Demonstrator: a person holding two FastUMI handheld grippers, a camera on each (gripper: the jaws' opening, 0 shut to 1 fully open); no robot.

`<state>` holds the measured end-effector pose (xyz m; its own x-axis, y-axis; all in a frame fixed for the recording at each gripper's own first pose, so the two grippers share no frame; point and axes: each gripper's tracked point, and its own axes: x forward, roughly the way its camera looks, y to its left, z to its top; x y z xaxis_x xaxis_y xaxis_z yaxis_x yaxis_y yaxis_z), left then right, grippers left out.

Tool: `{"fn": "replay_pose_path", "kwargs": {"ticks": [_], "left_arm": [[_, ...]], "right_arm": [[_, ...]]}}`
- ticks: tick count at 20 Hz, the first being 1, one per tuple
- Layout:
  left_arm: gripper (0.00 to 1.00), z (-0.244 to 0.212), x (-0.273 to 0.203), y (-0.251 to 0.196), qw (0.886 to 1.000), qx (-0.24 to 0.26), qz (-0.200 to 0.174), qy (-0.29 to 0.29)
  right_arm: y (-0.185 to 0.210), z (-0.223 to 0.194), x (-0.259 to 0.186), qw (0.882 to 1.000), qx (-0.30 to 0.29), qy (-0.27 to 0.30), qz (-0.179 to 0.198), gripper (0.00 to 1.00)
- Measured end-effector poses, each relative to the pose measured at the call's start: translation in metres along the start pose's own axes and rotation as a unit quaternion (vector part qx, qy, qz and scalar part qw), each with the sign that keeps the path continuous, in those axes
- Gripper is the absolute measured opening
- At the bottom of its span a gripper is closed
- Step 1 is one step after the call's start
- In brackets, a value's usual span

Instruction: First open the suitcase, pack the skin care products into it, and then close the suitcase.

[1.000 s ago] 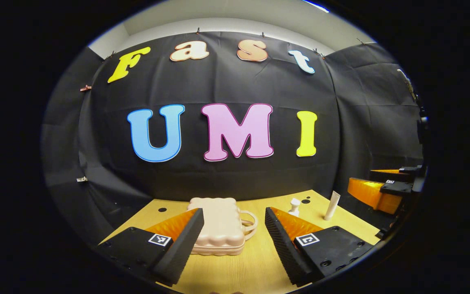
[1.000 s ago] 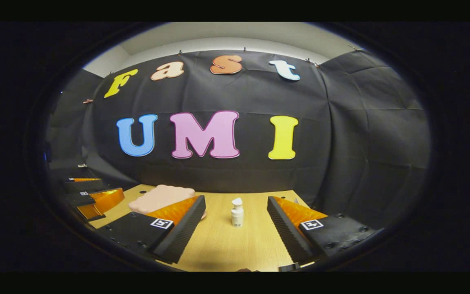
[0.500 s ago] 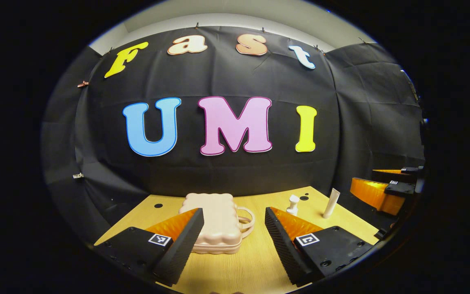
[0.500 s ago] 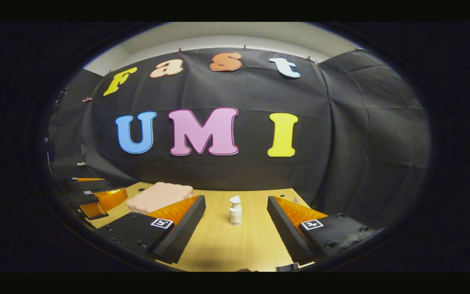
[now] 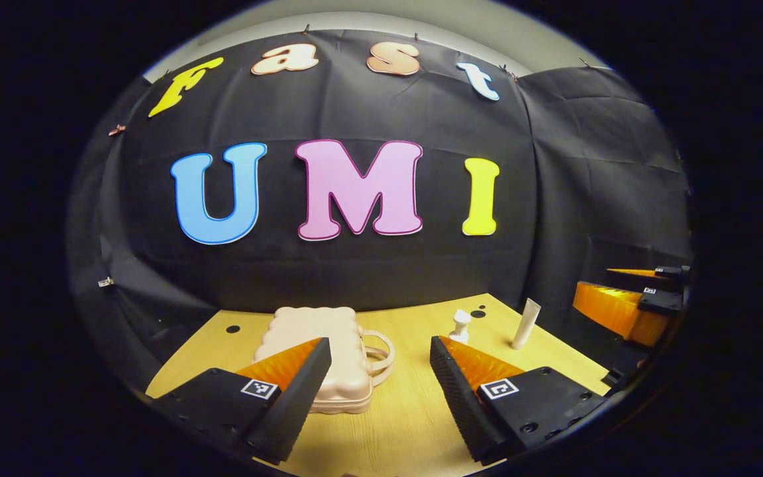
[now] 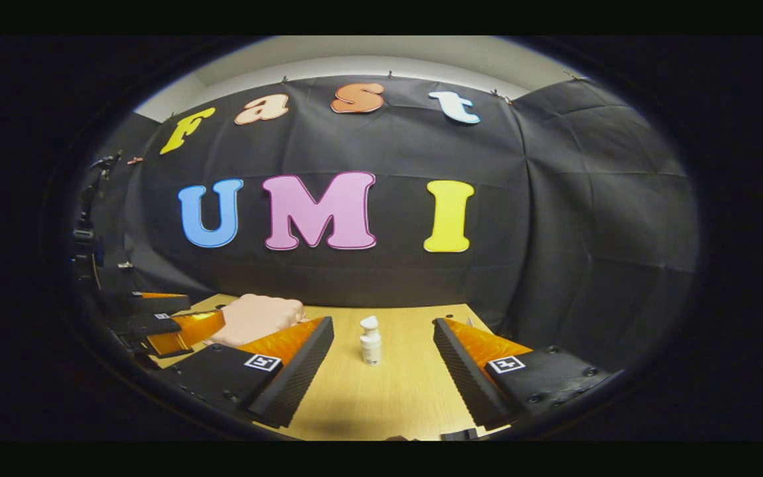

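On the wooden desk (image 5: pixel 414 424) lies a pale pink suitcase (image 5: pixel 318 344), flat and closed, its looped handle (image 5: pixel 381 351) pointing right. In the left gripper view the left hand-held gripper (image 5: pixel 380 391) hovers low over the near part of the desk with its two fingers spread wide and nothing between them; its left finger (image 5: pixel 292 397) overlaps the near right corner of the suitcase, though whether it touches cannot be told. Farther right on the desk stand two skin care products: a small white pump bottle (image 5: pixel 459 326), upright, and to its right a white tube (image 5: pixel 526 323), standing on end and leaning slightly. The two are apart from each other and well apart from the suitcase.

At the far right edge of the left gripper view the right hand-held gripper (image 5: pixel 646 298) shows, off the right end of the desk. In the right gripper view, this hand-held gripper (image 6: pixel 383 371) also has its fingers wide apart and holds nothing. The pump bottle (image 6: pixel 370 340) stands upright on the desk (image 6: pixel 381 404) beyond the gap between the fingers, farther off and untouched. To the left, the suitcase (image 6: pixel 255 318) lies on the far left part of the desk, and the left hand-held gripper (image 6: pixel 169 324) appears just beside its left end, its fingers apart.
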<state>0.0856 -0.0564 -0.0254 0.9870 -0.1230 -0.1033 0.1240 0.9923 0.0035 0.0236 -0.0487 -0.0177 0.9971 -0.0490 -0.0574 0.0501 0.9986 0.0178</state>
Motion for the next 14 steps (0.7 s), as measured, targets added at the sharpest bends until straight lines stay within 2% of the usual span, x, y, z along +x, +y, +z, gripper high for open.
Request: {"fn": "replay_pose_path", "kwargs": {"ticks": [5,11,14], "left_arm": [[0.95,-0.014,0.071,-0.017,0.999,0.01,-0.022,0.021],[0.95,-0.054,0.174,-0.031,0.997,0.009,-0.031,0.075],[0.95,-0.084,0.219,-0.037,0.993,0.013,-0.034,0.11]], "right_arm": [[-0.014,-0.006,0.019,1.0,-0.012,0.005,-0.005,0.97],[-0.024,-0.022,0.054,0.999,-0.029,0.017,0.008,0.97],[-0.027,-0.033,0.077,0.998,-0.055,0.024,0.016,0.97]]}}
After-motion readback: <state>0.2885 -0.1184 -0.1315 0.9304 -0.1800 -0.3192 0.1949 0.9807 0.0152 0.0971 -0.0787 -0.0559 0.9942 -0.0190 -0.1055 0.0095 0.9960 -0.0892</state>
